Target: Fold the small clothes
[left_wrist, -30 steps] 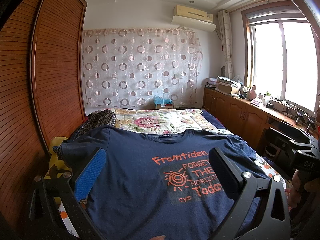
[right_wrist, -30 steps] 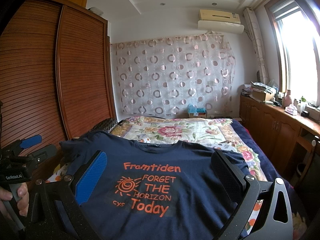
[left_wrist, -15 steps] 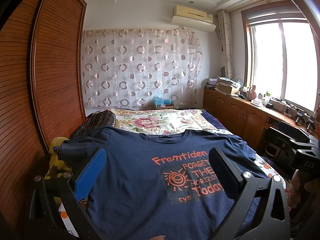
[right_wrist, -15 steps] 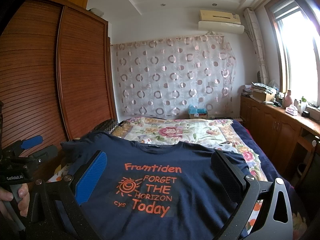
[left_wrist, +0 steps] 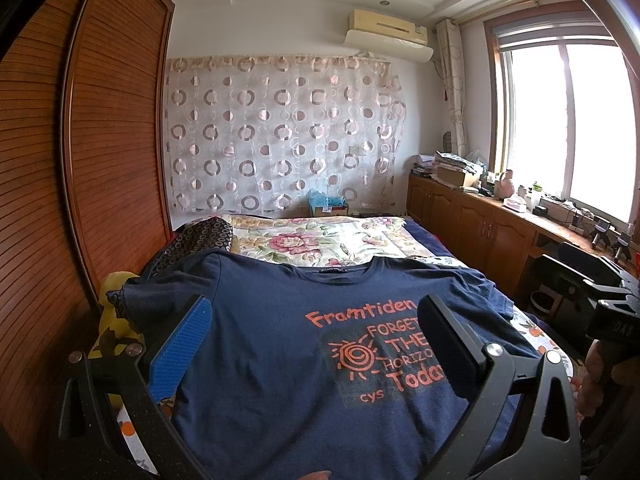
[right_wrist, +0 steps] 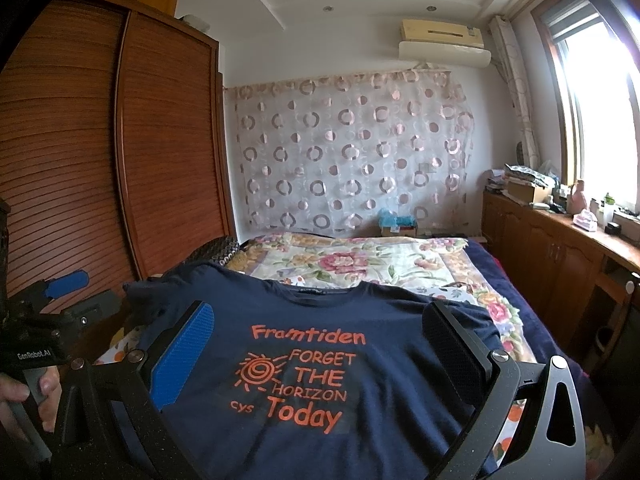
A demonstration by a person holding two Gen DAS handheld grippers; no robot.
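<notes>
Left tongs (left_wrist: 312,344), right tongs (right_wrist: 320,348) spread wide above T-shirt (left_wrist: 280,360), holding nothing.

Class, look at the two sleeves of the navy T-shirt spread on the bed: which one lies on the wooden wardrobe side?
The left sleeve of the T-shirt lies toward the wardrobe; the other points toward the window.

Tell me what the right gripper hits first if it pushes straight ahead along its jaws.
Most likely the navy blue printed T-shirt spread on the bed: the right gripper points over its orange lettering, jaws wide apart. Depth is unclear, so it might pass over onto the floral quilt.
</notes>
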